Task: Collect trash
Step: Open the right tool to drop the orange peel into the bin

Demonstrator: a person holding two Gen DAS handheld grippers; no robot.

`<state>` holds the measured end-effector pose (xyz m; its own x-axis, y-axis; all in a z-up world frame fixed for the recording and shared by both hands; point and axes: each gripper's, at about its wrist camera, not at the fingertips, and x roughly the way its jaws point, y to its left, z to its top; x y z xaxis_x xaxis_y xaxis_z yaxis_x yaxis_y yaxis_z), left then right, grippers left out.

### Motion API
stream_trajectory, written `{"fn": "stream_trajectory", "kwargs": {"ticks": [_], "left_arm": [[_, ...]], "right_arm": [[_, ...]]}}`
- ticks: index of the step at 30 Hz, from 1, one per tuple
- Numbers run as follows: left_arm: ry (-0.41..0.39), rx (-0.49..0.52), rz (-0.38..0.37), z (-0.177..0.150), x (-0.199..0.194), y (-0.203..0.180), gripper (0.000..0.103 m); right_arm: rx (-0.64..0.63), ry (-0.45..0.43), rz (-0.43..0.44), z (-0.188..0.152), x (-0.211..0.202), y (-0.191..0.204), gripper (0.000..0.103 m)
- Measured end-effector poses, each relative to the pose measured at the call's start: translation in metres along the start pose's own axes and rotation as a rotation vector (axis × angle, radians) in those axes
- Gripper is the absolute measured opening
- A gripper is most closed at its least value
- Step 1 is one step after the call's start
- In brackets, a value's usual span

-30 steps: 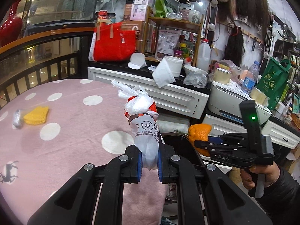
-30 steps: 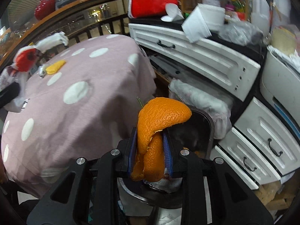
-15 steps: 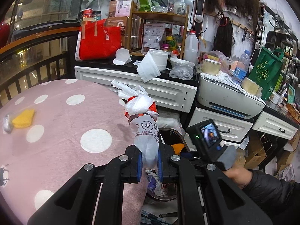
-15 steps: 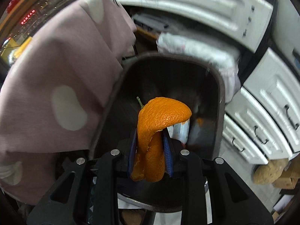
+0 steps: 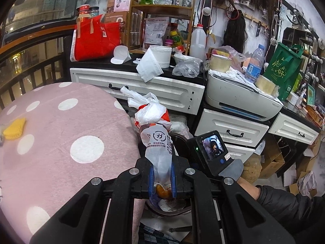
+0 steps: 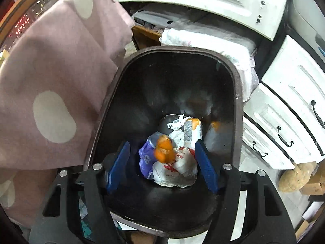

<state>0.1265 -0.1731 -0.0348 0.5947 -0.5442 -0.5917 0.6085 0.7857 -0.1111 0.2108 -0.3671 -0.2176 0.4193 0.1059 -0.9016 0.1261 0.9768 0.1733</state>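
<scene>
My left gripper is shut on a knotted white and red plastic bag, held upright beside the pink table's edge. My right gripper is open and empty, directly over the dark trash bin. An orange peel lies, blurred, on the wrappers and a can at the bin's bottom. In the left wrist view the right gripper's rear screen shows just right of the bag, and the bin's rim is behind it. A yellow scrap lies on the table's far left.
The pink polka-dot tablecloth hangs against the bin's left side. White drawer cabinets stand close on the right and behind. A white printer and cluttered counter sit beyond. Cardboard boxes are on the floor at right.
My right gripper opened and let go of the orange peel, which dropped into the bin. My left gripper, still holding the bag, moved a little towards the bin.
</scene>
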Motion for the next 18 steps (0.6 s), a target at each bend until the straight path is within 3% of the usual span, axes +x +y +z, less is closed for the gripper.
{"fn": "stream_trajectory", "kwargs": {"ticks": [18], "left_arm": [[0.109,0.079,-0.104,-0.012,0.049,-0.042,0.012]], "right_arm": [[0.158,-0.269,-0.060,0.008,-0.113,-0.049,0.070]]}}
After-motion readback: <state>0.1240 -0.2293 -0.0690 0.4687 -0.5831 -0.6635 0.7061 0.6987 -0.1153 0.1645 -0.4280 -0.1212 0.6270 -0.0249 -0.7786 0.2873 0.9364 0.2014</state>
